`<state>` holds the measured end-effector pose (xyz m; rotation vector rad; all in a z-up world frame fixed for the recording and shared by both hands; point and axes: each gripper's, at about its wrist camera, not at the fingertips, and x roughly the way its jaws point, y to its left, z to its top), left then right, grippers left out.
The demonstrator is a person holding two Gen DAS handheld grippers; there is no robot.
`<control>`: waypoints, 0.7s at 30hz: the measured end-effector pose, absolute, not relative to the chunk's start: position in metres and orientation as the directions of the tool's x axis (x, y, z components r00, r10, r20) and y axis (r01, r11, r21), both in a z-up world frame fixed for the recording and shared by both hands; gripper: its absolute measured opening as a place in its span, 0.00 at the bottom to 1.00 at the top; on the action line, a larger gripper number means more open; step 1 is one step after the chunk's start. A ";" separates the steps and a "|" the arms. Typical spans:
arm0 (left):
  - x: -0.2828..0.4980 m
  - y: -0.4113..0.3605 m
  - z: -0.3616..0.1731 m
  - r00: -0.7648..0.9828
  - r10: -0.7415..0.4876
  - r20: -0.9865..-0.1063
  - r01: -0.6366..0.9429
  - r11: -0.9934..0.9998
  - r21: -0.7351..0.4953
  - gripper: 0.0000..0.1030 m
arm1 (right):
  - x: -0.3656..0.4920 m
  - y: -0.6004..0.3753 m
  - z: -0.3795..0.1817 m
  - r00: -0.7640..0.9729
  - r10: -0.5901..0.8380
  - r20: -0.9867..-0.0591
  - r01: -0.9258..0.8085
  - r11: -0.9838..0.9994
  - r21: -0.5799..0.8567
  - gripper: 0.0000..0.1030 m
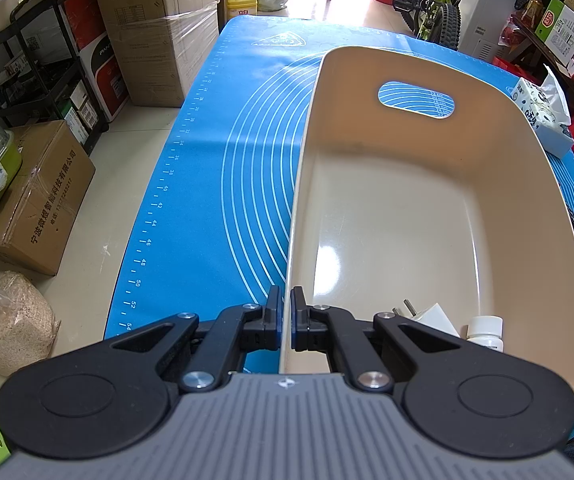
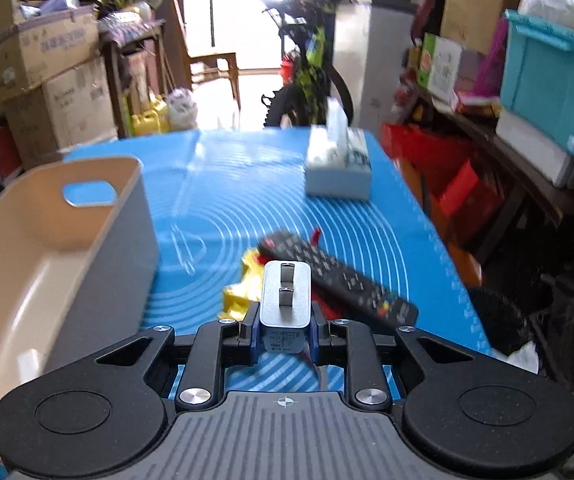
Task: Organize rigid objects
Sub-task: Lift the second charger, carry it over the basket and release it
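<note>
Charger (image 2: 285, 300), a grey plug block with folded prongs, sits clamped between the pads of the right gripper (image 2: 285, 322), lifted clear of the mat (image 2: 223, 184) and not yet over the bin (image 2: 87, 216). Left gripper (image 1: 286, 320) is clenched on the bin's near rim, the thin wall pinched between its pads, apparently steadying it. Done so far, judging by the contents: a white plug (image 1: 433, 316) and a small white bottle (image 1: 485, 332) lie in the bin's near corner; the rest of its floor is bare. Left to do: drop the charger in, then the remote (image 2: 339, 276), which lies on the mat just beside a yellow toy (image 2: 243, 292) with red parts; the tissue box (image 2: 339, 168) stands well apart at the far edge. Surface: a blue baking mat with white rings and ruler marks. Room: cluttered storage, with cartons (image 1: 155, 32), shelving, a bicycle (image 1: 435, 4) and a bright doorway behind.
</note>
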<state>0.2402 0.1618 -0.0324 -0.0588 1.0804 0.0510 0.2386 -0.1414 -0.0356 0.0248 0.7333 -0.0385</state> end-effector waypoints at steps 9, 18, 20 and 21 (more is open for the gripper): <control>0.240 0.161 -0.032 0.470 0.013 -0.882 -0.070 0.997 -0.022 0.05 | 0.236 -0.104 0.019 0.823 0.086 -0.562 -0.083 0.996 0.029 0.31; 0.240 0.161 -0.033 0.470 0.014 -0.882 -0.071 0.997 -0.022 0.05 | 0.255 -0.052 0.038 0.809 0.221 -0.545 -0.247 0.969 0.027 0.31; 0.240 0.161 -0.033 0.470 0.014 -0.882 -0.070 0.997 -0.021 0.05 | 0.257 -0.039 0.038 0.800 0.239 -0.551 -0.272 0.962 0.022 0.31; 0.241 0.161 -0.032 0.470 0.015 -0.882 -0.070 0.997 -0.020 0.05 | 0.258 -0.033 0.036 0.794 0.246 -0.556 -0.284 0.959 0.020 0.31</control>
